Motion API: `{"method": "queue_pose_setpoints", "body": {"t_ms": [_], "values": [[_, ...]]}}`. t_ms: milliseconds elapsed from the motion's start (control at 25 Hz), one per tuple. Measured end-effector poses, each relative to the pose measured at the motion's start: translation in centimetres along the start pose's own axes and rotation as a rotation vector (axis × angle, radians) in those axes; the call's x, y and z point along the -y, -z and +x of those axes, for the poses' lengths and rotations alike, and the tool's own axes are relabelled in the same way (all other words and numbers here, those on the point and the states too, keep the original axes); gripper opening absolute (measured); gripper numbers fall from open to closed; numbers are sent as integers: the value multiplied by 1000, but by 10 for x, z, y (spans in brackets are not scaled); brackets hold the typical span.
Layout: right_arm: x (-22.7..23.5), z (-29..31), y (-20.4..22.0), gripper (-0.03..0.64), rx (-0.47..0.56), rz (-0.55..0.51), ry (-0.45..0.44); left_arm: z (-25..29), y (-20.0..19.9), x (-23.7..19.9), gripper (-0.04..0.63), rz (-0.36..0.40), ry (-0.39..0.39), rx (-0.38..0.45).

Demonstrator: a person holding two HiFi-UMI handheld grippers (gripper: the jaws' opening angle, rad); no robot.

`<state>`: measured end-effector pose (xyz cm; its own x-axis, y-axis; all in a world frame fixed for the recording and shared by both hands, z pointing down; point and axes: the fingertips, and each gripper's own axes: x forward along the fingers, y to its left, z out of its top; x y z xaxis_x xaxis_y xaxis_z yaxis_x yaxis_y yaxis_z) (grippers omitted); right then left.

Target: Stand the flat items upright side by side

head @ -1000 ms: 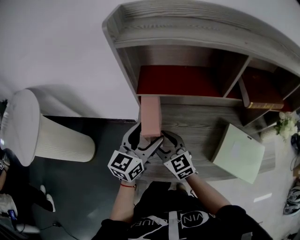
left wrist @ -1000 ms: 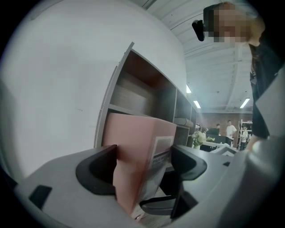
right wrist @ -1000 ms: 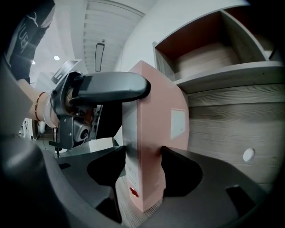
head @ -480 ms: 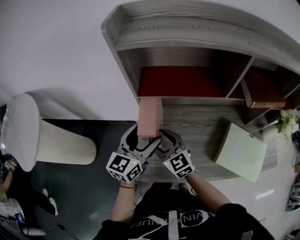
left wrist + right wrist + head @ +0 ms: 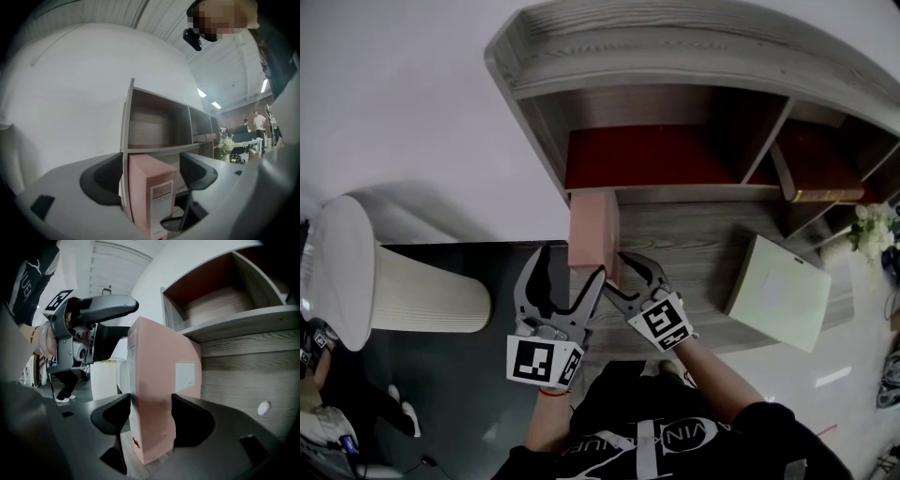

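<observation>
A pink box (image 5: pixel 592 230) stands upright on the wooden desk (image 5: pixel 694 244), near its left end and below the shelf unit. My right gripper (image 5: pixel 614 272) holds the box's near lower end, and in the right gripper view both jaws press on the pink box (image 5: pixel 159 380). My left gripper (image 5: pixel 572 264) hangs higher, at the box's left, with its jaws spread wide. In the left gripper view the pink box (image 5: pixel 152 187) sits between those jaws with a gap on its right side. A pale green flat item (image 5: pixel 778 292) lies flat at the desk's right.
The shelf unit (image 5: pixel 675 66) has a red-backed compartment (image 5: pixel 647 155) behind the box. A book with a gold edge (image 5: pixel 811 187) leans in the right-hand compartment. White flowers (image 5: pixel 867 239) stand at the far right. A white ribbed bin (image 5: pixel 403 291) is on the floor to the left.
My left gripper has lifted up toward the camera and rolled, its jaws still wide. The pink box and the right gripper have stayed where they were.
</observation>
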<state>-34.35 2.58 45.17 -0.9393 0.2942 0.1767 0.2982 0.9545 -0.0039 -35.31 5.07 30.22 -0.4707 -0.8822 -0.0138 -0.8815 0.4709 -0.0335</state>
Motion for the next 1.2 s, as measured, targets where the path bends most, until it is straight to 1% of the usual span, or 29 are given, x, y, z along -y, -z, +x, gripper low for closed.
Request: {"method": "queue_pose_setpoints", "body": {"t_ms": [80,200,280,400,560,680,840,1040,1200], "values": [[4,-7,-2,284,9,2,12,-3,-13,10,376,6,29,12],[12,-20,-1,284,13,8,41,-3,-24,30,377,-21,83,29],[19,-30,1,284,13,16,69,1,-26,44,376,-24,119,36],[32,-51,5,284,10,31,120,9,-29,67,377,-34,180,42],[55,-89,16,284,-7,52,210,24,-29,99,376,-75,268,46],[79,-127,30,284,-26,81,314,40,-22,129,376,-110,356,38],[106,-186,50,284,-52,131,470,61,-6,172,376,-159,472,-2],[129,-266,82,284,-86,203,659,84,25,224,376,-211,592,-77],[133,-334,110,284,-123,262,816,96,53,265,376,-250,681,-148]]}}
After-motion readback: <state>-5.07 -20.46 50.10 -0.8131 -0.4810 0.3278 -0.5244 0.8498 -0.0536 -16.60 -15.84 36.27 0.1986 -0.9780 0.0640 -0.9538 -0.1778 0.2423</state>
